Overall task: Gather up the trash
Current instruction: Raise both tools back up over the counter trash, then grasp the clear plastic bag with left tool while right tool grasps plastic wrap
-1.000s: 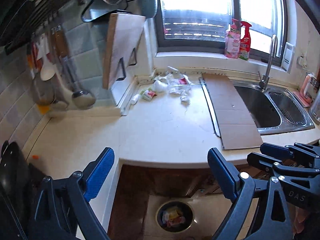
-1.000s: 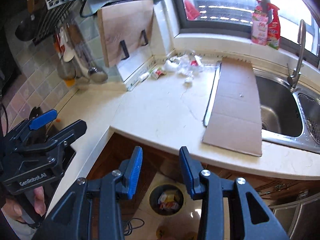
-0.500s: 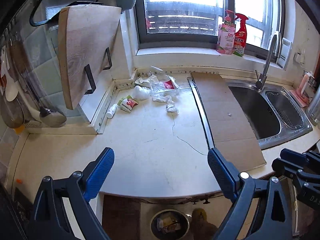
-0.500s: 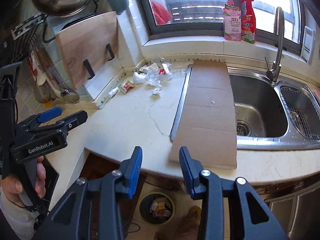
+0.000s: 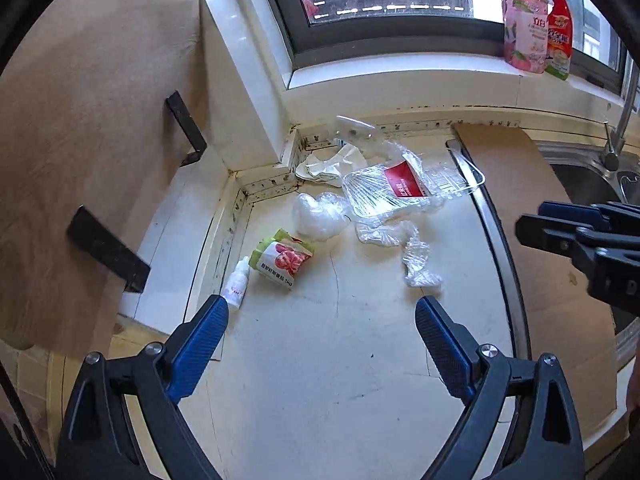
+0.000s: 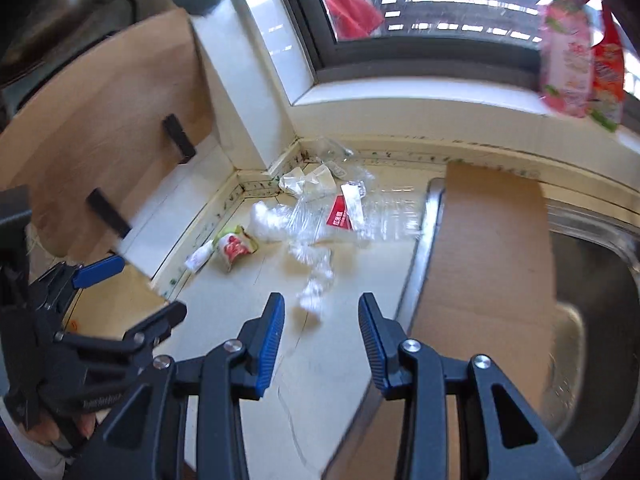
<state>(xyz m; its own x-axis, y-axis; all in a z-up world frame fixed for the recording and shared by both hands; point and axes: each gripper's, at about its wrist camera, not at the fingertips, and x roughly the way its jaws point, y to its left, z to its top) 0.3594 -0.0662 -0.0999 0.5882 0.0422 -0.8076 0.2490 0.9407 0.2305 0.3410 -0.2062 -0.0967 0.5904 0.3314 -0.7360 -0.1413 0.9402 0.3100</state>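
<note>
- Claws: left claw (image 5: 322,316) stands wide and empty over bare tabletop (image 5: 320,380); right claw (image 6: 322,316) is narrower, also empty.
- Nearest trash: crumpled cling film (image 6: 316,280) lies just ahead of the right claw, its long axis running away toward the corner; the right hand is judged the nearer one.
- Middle ground: small white bottle (image 5: 237,283) and green-red packet (image 5: 282,258) lie ahead-left of the left claw.
- Far corner: clear tray (image 5: 400,192), white wad (image 5: 320,214) and tissue (image 5: 332,162) cluster below the window.
- Views: left view is sharp; right view is blurred, yet shows the sink (image 6: 592,292).
</note>
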